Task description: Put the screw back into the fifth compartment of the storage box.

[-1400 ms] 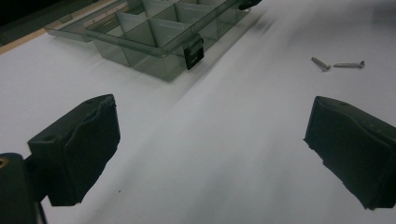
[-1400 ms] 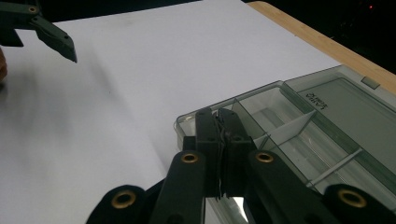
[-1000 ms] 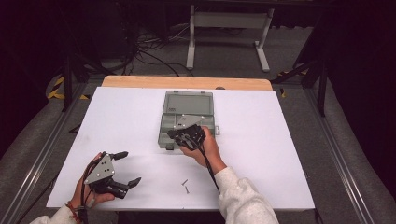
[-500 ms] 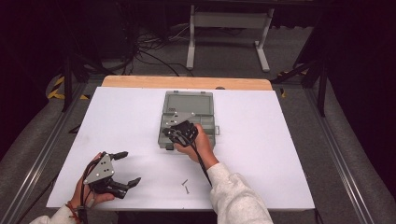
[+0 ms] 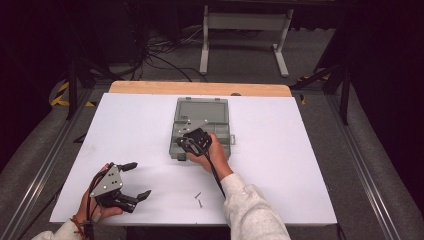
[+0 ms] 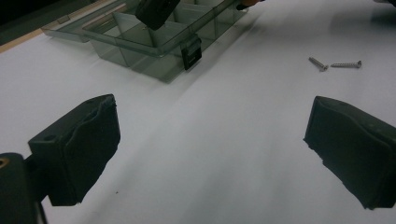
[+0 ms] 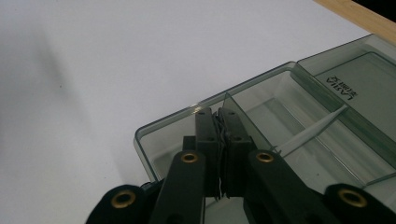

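Since a second ago, my right gripper has slid from the near right part of the organiser box toward its near left corner and dipped lower; my left hand has stayed where it was. Now my right gripper hangs over the box's near left compartment, its jaws pressed together. In the right gripper view they meet right at a clear divider wall, and I cannot tell whether anything small is pinched between them.

The grey-green box lies open toward the far middle of the white table, its lid folded flat away from me and its black latch facing my left gripper.

My left gripper rests near the front left corner of the table, well apart from the box, jaws spread wide with only bare tabletop between them. Two screws lie loose on the table between my two forearms, close together, near the front edge.
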Demonstrator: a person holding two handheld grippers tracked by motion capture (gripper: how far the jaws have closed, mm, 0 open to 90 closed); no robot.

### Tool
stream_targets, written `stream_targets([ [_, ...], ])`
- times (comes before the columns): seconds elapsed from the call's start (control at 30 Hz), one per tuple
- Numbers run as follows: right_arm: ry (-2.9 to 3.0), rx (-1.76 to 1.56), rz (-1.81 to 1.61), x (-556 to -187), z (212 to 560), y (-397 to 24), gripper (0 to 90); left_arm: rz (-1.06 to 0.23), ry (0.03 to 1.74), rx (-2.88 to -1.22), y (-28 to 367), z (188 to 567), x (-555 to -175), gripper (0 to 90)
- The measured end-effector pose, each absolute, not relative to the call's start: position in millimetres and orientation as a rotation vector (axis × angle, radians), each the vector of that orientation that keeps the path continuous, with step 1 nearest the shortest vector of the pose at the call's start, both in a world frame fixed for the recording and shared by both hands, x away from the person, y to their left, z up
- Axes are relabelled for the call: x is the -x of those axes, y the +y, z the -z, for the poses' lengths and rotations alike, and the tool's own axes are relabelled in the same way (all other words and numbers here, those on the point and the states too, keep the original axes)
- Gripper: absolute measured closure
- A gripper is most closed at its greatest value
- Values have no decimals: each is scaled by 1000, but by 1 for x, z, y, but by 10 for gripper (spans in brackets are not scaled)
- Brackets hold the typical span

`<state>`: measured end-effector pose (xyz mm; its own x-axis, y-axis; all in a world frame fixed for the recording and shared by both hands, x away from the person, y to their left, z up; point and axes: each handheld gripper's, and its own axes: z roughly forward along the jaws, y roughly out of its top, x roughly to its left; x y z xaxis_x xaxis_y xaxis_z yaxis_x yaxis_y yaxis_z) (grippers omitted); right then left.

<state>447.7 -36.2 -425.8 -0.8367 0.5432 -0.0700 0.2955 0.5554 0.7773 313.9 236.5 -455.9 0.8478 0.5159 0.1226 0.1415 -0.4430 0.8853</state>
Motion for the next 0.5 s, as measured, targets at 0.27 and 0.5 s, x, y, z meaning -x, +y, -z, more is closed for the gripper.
stream_targets([
  [0.27, 2489, -712, -1162, -448, 426, -38, 872, -469, 485, -2011, 236, 456, -314, 40],
  [0.5, 2460, -708, -1193, -441, 423, -44, 816, -469, 485, -2014, 236, 456, -314, 40],
])
